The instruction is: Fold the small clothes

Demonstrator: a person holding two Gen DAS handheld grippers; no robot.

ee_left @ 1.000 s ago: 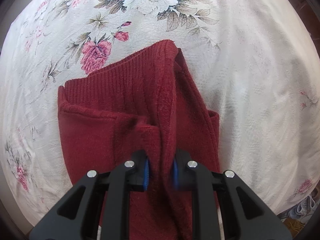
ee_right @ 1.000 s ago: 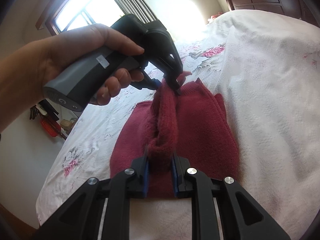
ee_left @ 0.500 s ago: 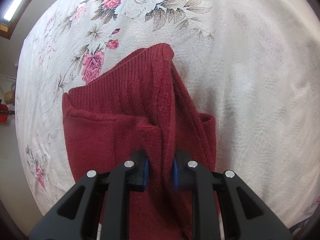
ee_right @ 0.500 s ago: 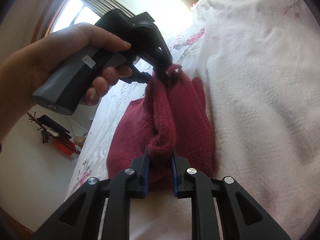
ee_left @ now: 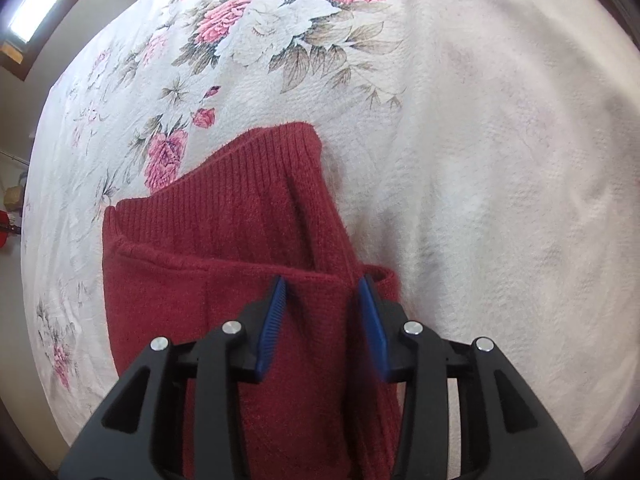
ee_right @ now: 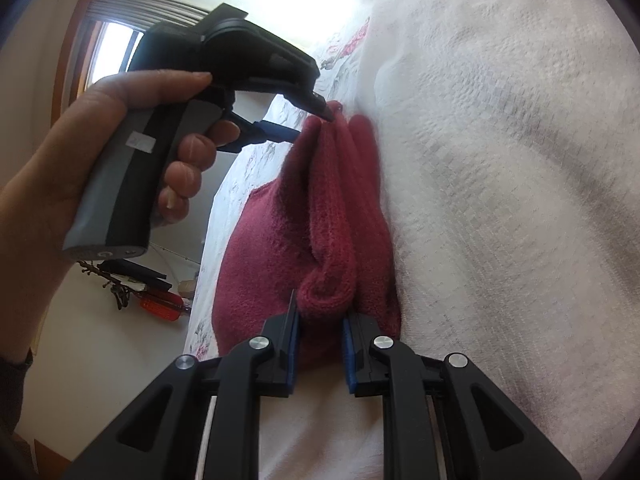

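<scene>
White quilted cotton with pink roses covers the bed [ee_left: 500, 160], which fills most of both views. On it lies the dark red knitted sweater [ee_left: 224, 248], partly folded, its ribbed hem pointing away from the left wrist camera and one thick fold raised along its right side.

The left gripper [ee_left: 322, 312] sits low over the sweater with its jaws spread wide; the blue pads [ee_left: 272, 320] stand on either side of the raised fold with red knit between them, but they are not pressing it. From the right wrist view a hand [ee_right: 80, 168] wraps the grey handle of that same gripper, whose tips touch the far end of the fold.

The right gripper [ee_right: 320, 348] has its jaws drawn close on the near end of the rolled fold, the blue pads pinching the bunched knit between them.

A window [ee_right: 112, 52] with blinds shows on the wall beyond the bed.
</scene>
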